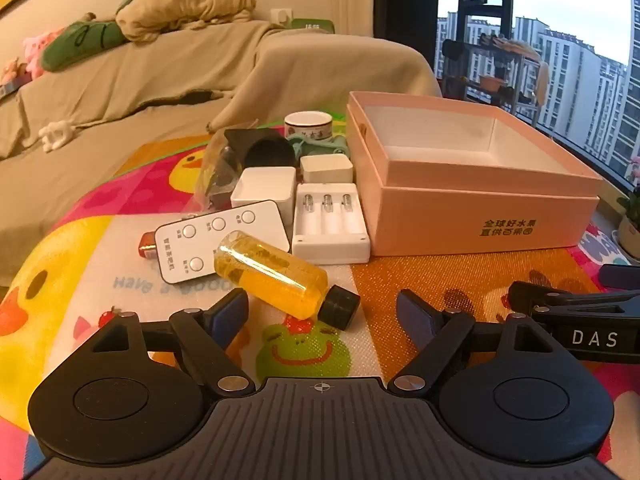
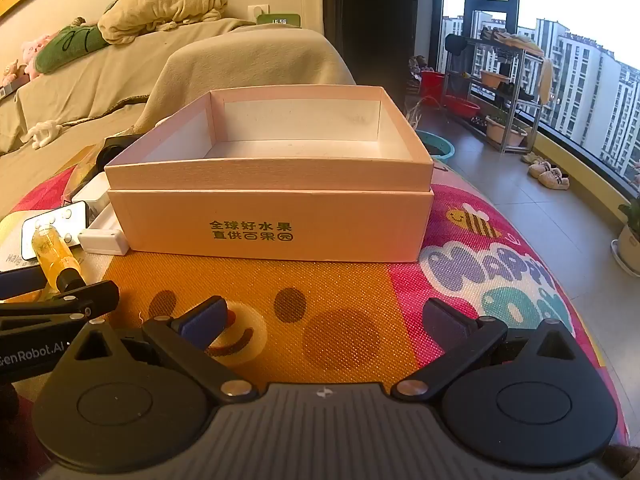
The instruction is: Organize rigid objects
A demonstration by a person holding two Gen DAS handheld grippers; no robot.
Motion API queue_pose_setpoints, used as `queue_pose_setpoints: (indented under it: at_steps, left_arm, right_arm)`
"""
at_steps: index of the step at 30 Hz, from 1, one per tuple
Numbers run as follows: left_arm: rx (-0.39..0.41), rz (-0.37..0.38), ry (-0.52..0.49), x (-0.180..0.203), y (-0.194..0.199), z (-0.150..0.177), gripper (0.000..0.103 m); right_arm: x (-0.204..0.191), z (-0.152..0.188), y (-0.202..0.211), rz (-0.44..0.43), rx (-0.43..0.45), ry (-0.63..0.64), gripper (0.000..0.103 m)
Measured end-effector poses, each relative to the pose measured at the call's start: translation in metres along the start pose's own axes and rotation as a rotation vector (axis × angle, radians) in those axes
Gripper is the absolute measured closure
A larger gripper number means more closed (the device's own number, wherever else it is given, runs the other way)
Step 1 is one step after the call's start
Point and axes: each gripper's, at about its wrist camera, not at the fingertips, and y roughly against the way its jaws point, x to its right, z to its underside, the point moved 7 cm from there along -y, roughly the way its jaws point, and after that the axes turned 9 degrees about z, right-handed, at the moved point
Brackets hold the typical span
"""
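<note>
Both grippers hover with fingers apart: the left gripper [image 1: 322, 312] just before the yellow bottle [image 1: 272, 272], the right gripper [image 2: 324, 320] facing the pink box [image 2: 272, 220].

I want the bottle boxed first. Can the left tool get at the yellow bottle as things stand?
Probably yes. The left tool is open, and the yellow bottle lies on its side just ahead, its black cap toward the fingers, with nothing between them.

You can read "全球好水果 直供百果园" on the pink box [image 2: 272, 216], "DAS" on the right gripper [image 1: 592, 336], "GenRobot.AI" on the left gripper [image 2: 40, 350], and perhaps "15:56" on the green clock [image 2: 279, 21].
</note>
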Motion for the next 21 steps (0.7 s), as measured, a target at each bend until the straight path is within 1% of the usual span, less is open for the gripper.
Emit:
queue_pose_setpoints:
  at_steps: [21]
  left_arm:
    - [0.003,0.004,0.004,-0.0003,0.0001,0.0000,0.017]
  right_arm:
    - [0.0002,0.0000,0.0000,0.001,0.001,0.001,0.000]
